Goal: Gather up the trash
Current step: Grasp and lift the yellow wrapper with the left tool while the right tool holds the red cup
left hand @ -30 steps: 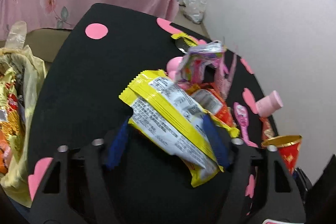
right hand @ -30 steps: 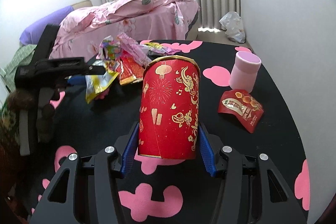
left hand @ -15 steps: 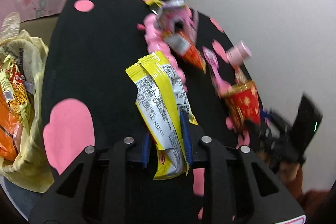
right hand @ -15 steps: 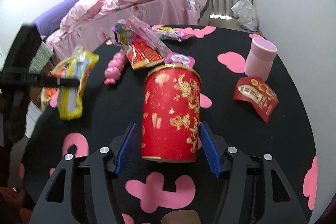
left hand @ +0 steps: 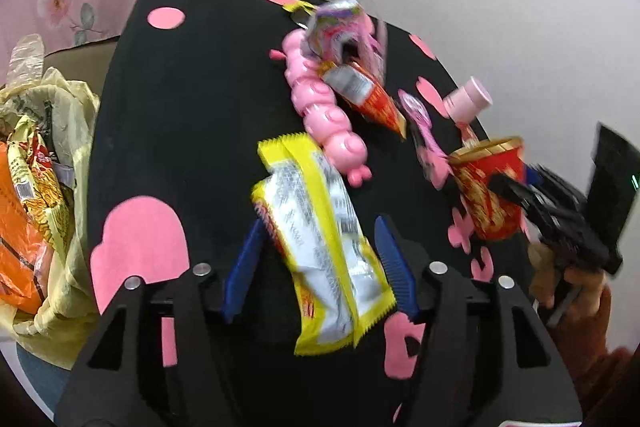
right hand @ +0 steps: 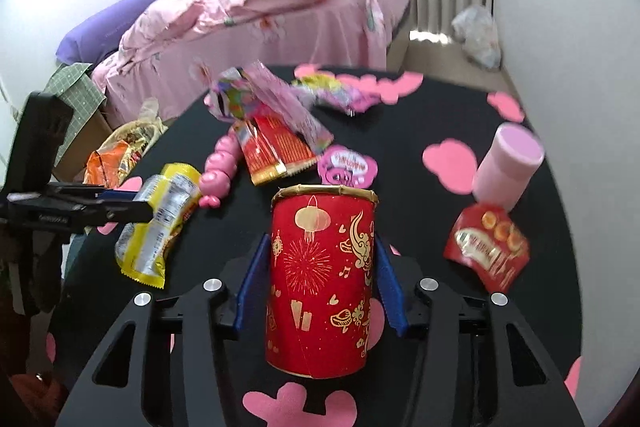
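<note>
yellow snack wrapper [left hand: 320, 247] hangs between the blue pads of the left gripper [left hand: 320, 259], whose jaws are opening; only the left pad appears to touch it. it sits above the black table [left hand: 192, 115] with pink shapes. at the table's left edge an open yellowish trash bag [left hand: 60, 211] holds more wrappers. the right gripper [right hand: 320, 283] has its jaws closing, pads pressed to both sides of an upright red and gold paper cup [right hand: 320, 279]. further back lie a pink pig toy [left hand: 324, 107], loose wrappers, and a pink cup [right hand: 508, 167].
</note>
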`<action>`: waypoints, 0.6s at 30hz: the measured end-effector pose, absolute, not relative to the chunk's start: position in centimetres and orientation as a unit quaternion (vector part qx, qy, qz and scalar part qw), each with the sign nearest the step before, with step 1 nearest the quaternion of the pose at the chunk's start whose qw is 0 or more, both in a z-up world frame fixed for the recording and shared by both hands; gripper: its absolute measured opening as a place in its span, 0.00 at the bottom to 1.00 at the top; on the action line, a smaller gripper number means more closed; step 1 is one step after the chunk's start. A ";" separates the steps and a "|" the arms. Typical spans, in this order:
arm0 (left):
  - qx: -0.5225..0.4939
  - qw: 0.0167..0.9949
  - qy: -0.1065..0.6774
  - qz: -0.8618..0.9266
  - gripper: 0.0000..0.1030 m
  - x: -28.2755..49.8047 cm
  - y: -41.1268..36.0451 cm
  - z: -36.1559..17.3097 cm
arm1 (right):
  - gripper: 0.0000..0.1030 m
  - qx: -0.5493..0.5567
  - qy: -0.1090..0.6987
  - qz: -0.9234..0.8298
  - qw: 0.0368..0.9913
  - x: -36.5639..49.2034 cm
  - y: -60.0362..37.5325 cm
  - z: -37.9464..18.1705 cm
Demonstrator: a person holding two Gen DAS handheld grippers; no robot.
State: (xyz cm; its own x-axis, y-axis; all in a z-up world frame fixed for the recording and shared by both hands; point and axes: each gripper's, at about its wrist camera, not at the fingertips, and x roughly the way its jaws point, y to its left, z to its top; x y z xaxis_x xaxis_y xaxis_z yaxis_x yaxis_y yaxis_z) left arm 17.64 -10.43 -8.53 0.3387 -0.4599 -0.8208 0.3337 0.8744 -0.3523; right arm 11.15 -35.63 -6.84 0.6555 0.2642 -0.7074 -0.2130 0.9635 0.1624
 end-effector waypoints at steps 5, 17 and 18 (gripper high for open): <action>-0.062 0.824 0.526 -0.201 0.51 19.2 -11.1 -9.2 | 0.45 0.020 0.366 0.123 0.922 9.6 -35.2 -6.1; -0.028 0.884 0.412 -0.221 0.22 14.7 -10.1 -3.7 | 0.45 -0.001 0.300 0.132 0.945 7.3 -32.9 -2.6; -0.031 0.891 0.396 -0.221 0.22 14.2 -9.6 -2.9 | 0.45 -0.004 0.291 0.134 0.947 7.2 -32.4 -2.0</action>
